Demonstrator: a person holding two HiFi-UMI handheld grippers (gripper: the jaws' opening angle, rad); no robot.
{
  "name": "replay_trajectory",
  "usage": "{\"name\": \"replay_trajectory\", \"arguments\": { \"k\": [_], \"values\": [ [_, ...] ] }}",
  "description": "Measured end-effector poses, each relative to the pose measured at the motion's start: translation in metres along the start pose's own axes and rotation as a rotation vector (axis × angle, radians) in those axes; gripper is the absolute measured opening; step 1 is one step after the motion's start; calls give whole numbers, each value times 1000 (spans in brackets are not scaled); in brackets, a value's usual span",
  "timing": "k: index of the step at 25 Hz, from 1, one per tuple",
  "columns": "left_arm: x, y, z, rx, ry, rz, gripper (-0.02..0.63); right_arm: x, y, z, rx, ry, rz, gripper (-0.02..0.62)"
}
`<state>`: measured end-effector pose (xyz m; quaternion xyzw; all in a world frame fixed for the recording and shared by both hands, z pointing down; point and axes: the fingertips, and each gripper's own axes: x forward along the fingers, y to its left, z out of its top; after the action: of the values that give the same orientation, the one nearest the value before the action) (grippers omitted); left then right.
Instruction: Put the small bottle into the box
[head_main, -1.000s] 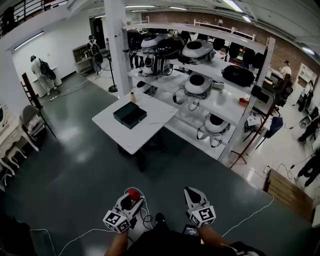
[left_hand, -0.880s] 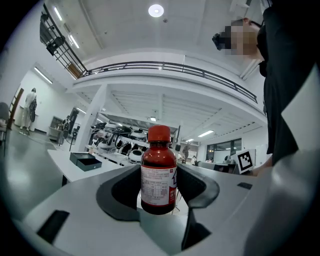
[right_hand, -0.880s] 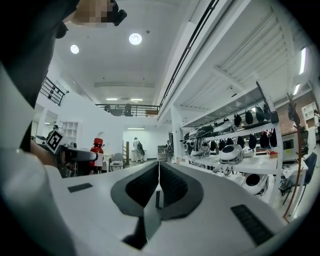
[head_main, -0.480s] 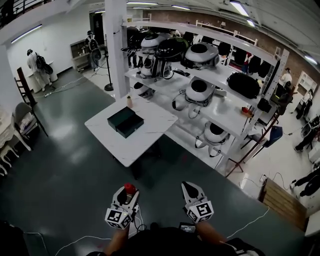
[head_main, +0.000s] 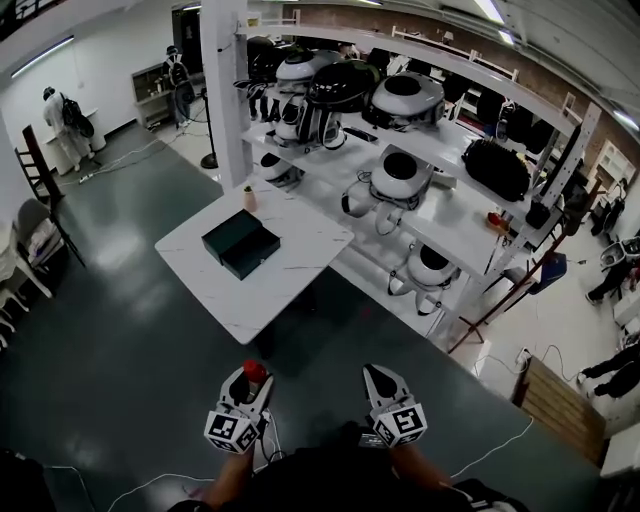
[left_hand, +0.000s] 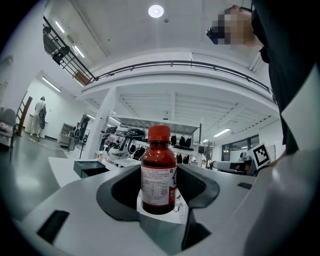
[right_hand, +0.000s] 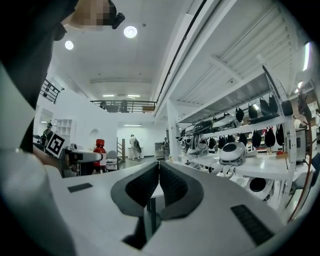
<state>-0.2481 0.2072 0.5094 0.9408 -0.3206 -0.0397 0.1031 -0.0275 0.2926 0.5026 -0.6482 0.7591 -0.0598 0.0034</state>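
My left gripper (head_main: 250, 383) is shut on a small dark-red bottle (left_hand: 158, 175) with a red cap and a white label; it stands upright between the jaws. In the head view its red cap (head_main: 254, 372) shows low and left of centre. My right gripper (head_main: 384, 385) hangs beside it, shut and empty, its pads touching in the right gripper view (right_hand: 158, 184), where the small bottle (right_hand: 99, 153) also shows at the left. The dark open box (head_main: 240, 243) lies on a white table (head_main: 290, 270) well ahead of both grippers. A pale small bottle (head_main: 250, 198) stands at the table's far corner.
A white shelving rack (head_main: 450, 215) loaded with helmets and black bags runs behind and right of the table. A white pillar (head_main: 222, 80) stands at its left end. Cables (head_main: 490, 435) lie on the dark green floor. People stand far off at left (head_main: 60, 115) and right (head_main: 610, 370).
The view has moved forward: the table and box sit lower and closer in the frame. Both grippers keep their places and their states.
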Motion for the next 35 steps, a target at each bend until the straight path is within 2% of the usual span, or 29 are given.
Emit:
{"name": "replay_trajectory", "arguments": {
  "k": [3,7,13,20,25,30,35],
  "values": [
    [23,14,0,-4,2,19,233,27,-16,-5,17,-3,17,34],
    [65,28,6,19,-4,58,233,70,-44,-3,9,-19,82,34],
    [140,40,13,3,-51,129,233,137,-114,4,-6,-42,186,34],
    [211,55,24,4,-86,256,233,196,-189,22,11,-31,287,34],
    [242,64,31,33,-87,311,233,231,-233,20,10,-33,311,34],
    [254,78,31,30,-71,347,233,259,-245,21,73,-43,332,34],
    [269,110,32,47,-59,369,233,297,-239,25,69,-49,377,32]
  ]
}}
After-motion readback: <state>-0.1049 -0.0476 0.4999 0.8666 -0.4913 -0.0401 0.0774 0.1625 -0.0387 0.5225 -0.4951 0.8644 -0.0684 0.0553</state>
